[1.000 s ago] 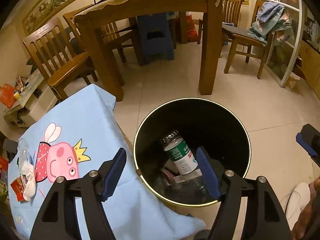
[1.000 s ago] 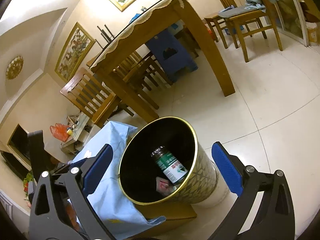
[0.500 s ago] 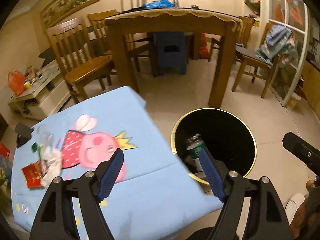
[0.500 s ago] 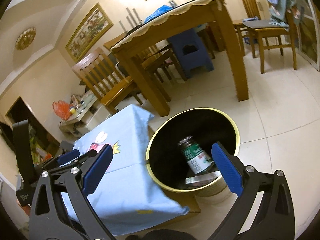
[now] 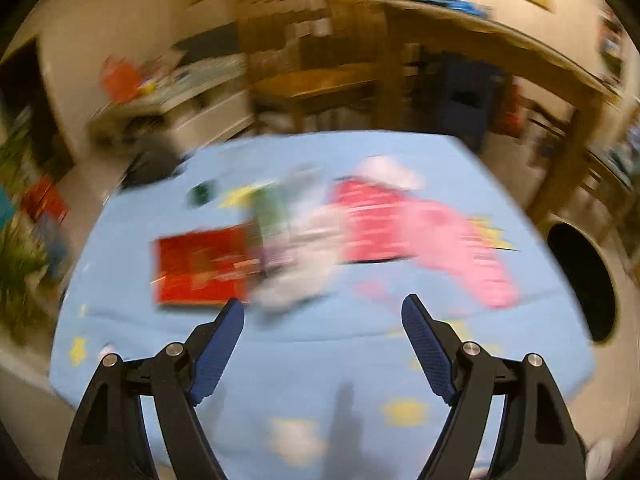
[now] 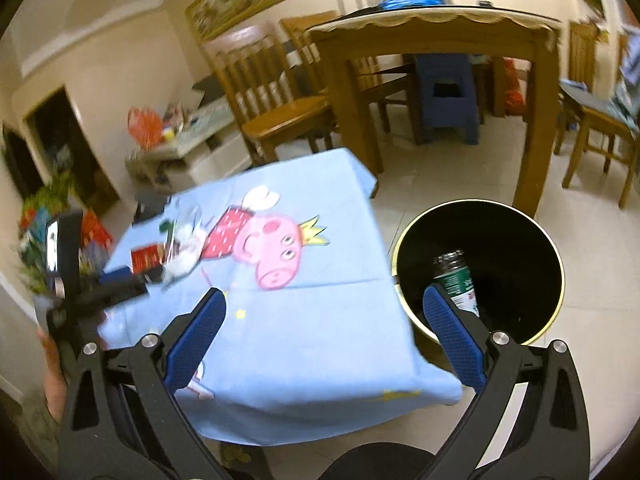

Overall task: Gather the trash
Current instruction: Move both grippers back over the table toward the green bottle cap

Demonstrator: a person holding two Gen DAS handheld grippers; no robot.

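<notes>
On the blue cartoon tablecloth (image 5: 320, 360) lies a blurred pile of trash: a red packet (image 5: 196, 268), crumpled white tissue (image 5: 292, 276), a green wrapper (image 5: 272, 208) and a small green cap (image 5: 200, 194). My left gripper (image 5: 323, 304) hovers just short of the tissue, its jaws opening with nothing between them. My right gripper (image 6: 324, 294) is open and empty over the cloth's near right corner. Beside it on the floor stands the black, gold-rimmed bin (image 6: 516, 248), with a green-labelled bottle (image 6: 456, 280) inside. The red packet (image 6: 146, 258) and tissue (image 6: 184, 260) also show at the right wrist view's left.
A wooden dining table (image 6: 432, 36) and chairs (image 6: 280, 108) stand behind, with a blue stool (image 6: 448, 100) under the table. A low white cabinet (image 6: 188, 148) with clutter sits beyond the cloth's far side. A hand (image 6: 52, 368) holds the left gripper at the left edge.
Both views have swung left from the bin to the blue cloth. The trash pile now lies just ahead of the left gripper, whose jaws stand wider. The bin has slid to the right.
</notes>
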